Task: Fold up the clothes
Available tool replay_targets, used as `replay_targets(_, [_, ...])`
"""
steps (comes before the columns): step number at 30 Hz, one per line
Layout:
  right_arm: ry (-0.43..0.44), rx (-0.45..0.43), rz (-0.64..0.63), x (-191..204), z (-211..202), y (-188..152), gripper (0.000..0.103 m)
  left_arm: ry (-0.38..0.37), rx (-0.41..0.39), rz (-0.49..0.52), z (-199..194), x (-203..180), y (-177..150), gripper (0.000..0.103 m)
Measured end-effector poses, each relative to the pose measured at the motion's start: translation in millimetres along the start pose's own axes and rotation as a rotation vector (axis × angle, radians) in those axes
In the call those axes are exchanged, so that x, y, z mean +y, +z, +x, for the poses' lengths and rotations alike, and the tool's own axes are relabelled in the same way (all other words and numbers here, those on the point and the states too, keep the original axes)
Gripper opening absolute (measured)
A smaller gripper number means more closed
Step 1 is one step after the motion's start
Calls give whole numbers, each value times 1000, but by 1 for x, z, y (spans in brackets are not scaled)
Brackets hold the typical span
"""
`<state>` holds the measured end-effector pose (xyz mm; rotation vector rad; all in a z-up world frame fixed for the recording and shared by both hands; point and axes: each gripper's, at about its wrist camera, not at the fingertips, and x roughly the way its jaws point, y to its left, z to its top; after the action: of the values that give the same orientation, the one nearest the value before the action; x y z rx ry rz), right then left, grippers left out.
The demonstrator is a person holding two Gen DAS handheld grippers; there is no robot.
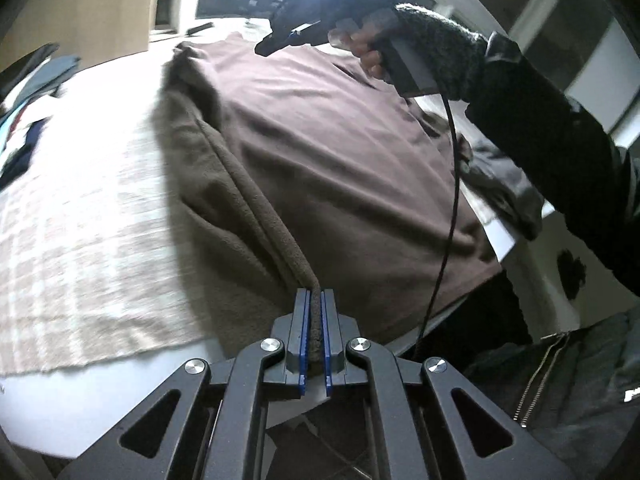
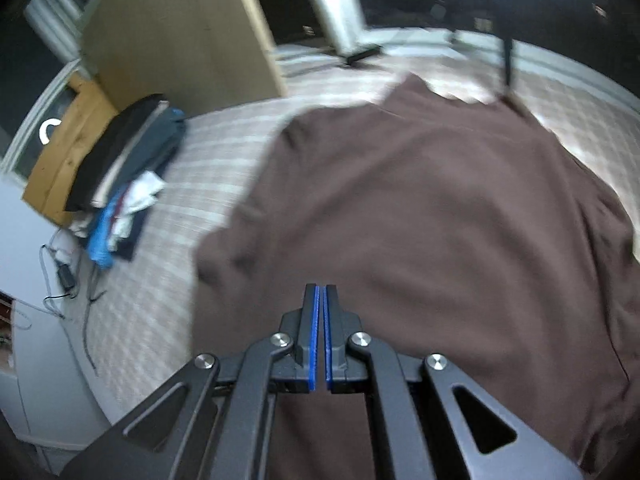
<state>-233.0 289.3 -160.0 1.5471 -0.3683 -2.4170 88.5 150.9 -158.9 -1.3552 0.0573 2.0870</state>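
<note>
A brown garment (image 1: 328, 152) lies spread on a table covered with a pale checked cloth (image 1: 80, 216). My left gripper (image 1: 316, 300) is shut on the garment's thick folded edge at the near side and lifts it, so the fleecy inner side shows. My right gripper (image 2: 321, 292) is shut with nothing seen between its pads; it hovers over the garment (image 2: 432, 216). In the left wrist view the right gripper (image 1: 268, 46) is held by a gloved hand above the garment's far end.
A pile of folded clothes (image 2: 132, 168) sits at the table's left, beside a wooden box (image 2: 64, 148). Cables (image 2: 72, 280) lie near the left edge. A grey garment (image 1: 500, 184) lies at the table's right edge. A cable (image 1: 448, 208) hangs from the right gripper.
</note>
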Motion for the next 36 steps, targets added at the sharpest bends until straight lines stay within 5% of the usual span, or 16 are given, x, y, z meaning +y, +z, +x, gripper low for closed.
replay_targets(3, [41, 16, -23, 2, -4, -6, 8, -2, 21, 28, 6, -5, 3, 5])
replay_targets(7, [37, 8, -165, 49, 2, 0, 62, 6, 32, 36, 6, -8, 5, 5])
replay_targets(10, [-28, 33, -259, 71, 28, 5, 62, 19, 31, 38, 3, -9, 4, 4])
replay_targets(11, [-14, 50, -267, 74, 38, 8, 52, 24, 29, 36, 1, -9, 3, 4])
replay_targets(13, [-33, 81, -255, 73, 54, 12, 6, 37, 24, 26, -5, -7, 1, 4])
replay_targets(20, [50, -68, -76, 3, 2, 5, 4, -2, 7, 4, -19, -7, -3, 5])
replay_targets(24, [-48, 20, 22, -53, 20, -9, 7, -59, 60, 30, -3, -20, -6, 11])
replay_targets(27, [-99, 87, 1, -60, 28, -18, 17, -69, 87, 48, -4, -21, -11, 17])
replay_targets(30, [-120, 40, -16, -56, 6, -24, 24, -42, 73, 7, -20, 2, -14, 19])
replay_targets(36, [92, 49, -28, -28, -7, -31, 33, -46, 80, -88, -13, 35, -17, 21])
